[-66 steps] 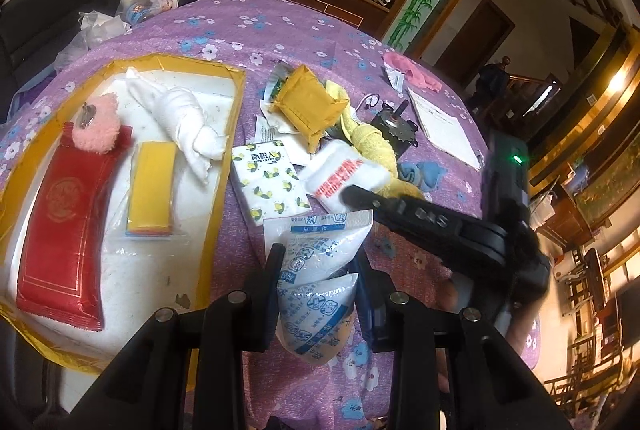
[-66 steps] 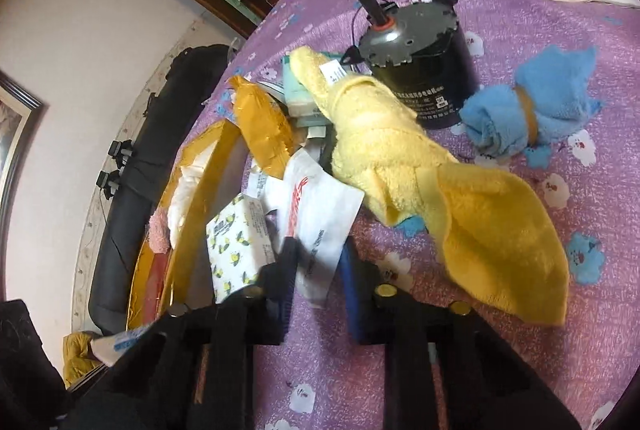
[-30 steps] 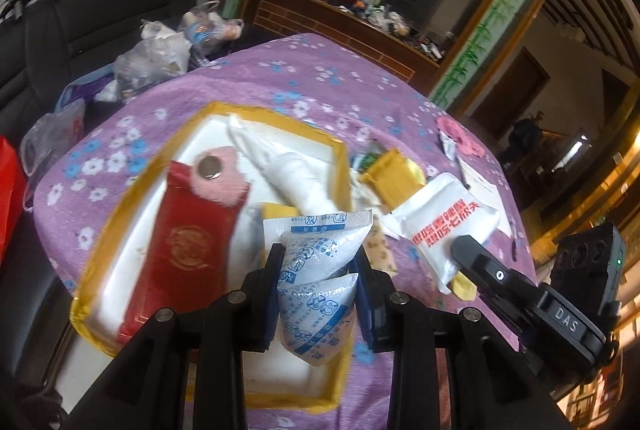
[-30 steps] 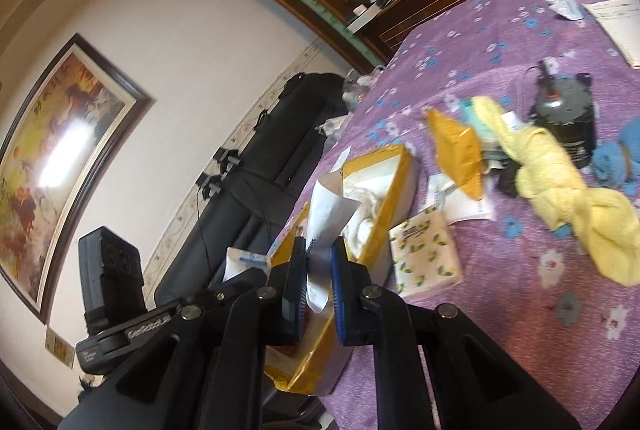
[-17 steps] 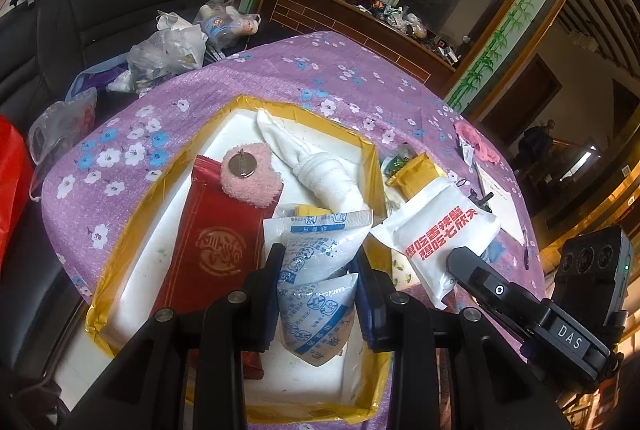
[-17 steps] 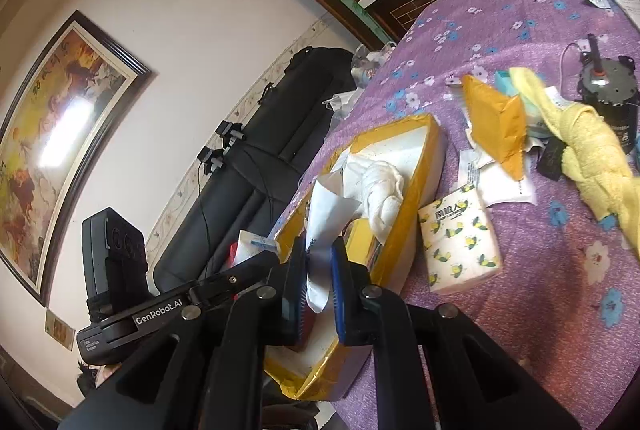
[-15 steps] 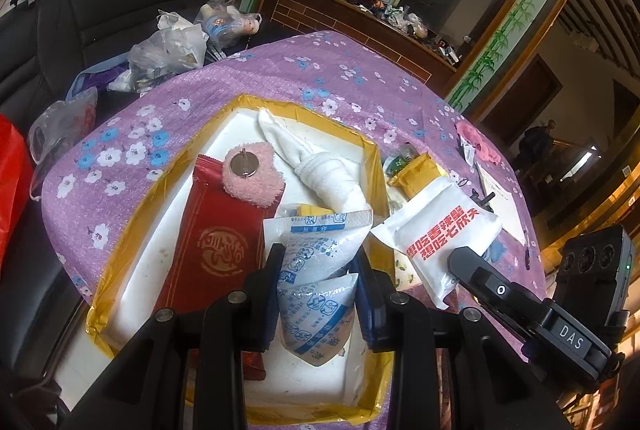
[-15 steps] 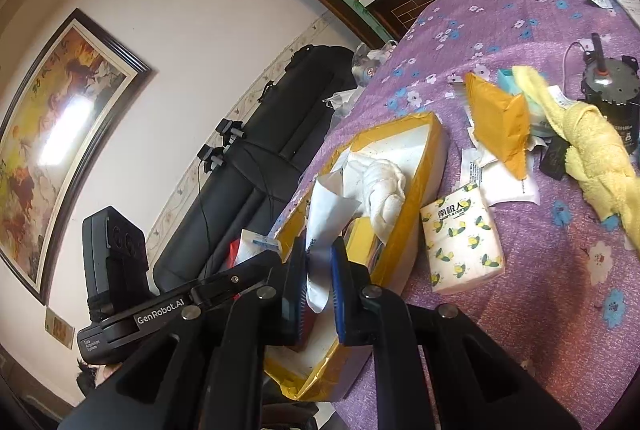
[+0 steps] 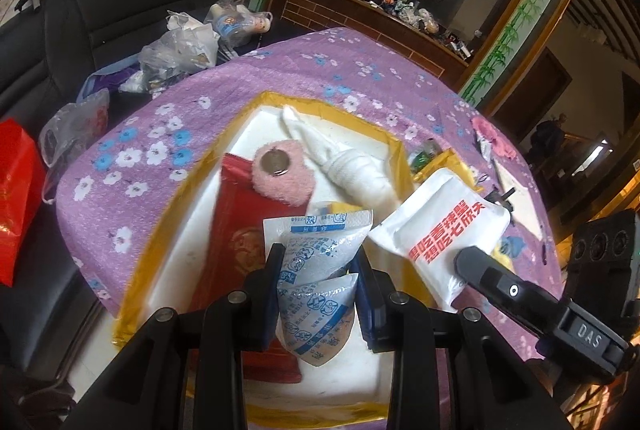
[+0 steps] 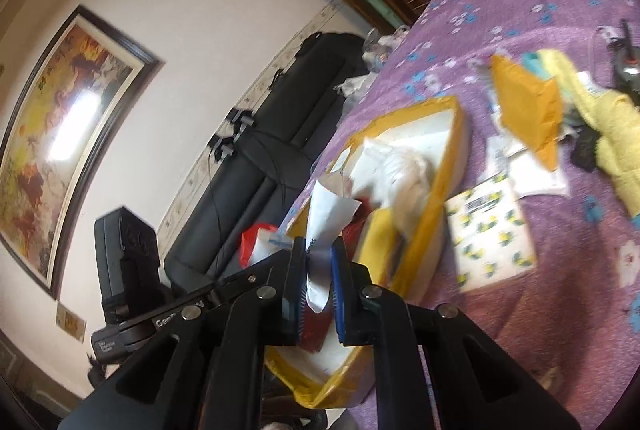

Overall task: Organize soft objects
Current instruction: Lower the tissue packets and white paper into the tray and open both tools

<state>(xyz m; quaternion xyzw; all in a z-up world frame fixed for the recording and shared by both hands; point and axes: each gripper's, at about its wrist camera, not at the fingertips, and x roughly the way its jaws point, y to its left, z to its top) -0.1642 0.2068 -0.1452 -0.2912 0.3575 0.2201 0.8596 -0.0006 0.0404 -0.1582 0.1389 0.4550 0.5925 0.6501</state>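
The left gripper (image 9: 318, 296) has its jaws squeezed on a clear blue-printed bag (image 9: 320, 284). It holds the bag up over the near end of a white tray with a yellow rim (image 9: 168, 214). The tray sits on the counter, which has a purple flowered cloth (image 9: 280, 74).

The right gripper (image 10: 316, 294) has its jaws pinched tight on a white pouch with red letters (image 9: 438, 230). In the left view the pouch hangs over the right edge of the tray, just beside the blue-printed bag.

Inside the tray lies a long red packet (image 9: 236, 230). A pink fluffy thing with a round metal disc on top (image 9: 282, 176) rests on the far end of the packet. A rolled white cloth (image 9: 344, 166) lies next to it, along the right side of the tray.

In the right view, a tissue pack with lemons on it (image 10: 490, 232) lies on the cloth just outside the tray. Farther off are a yellow padded envelope (image 10: 528, 110) and a yellow towel (image 10: 612, 122). That view is a bit blurry.
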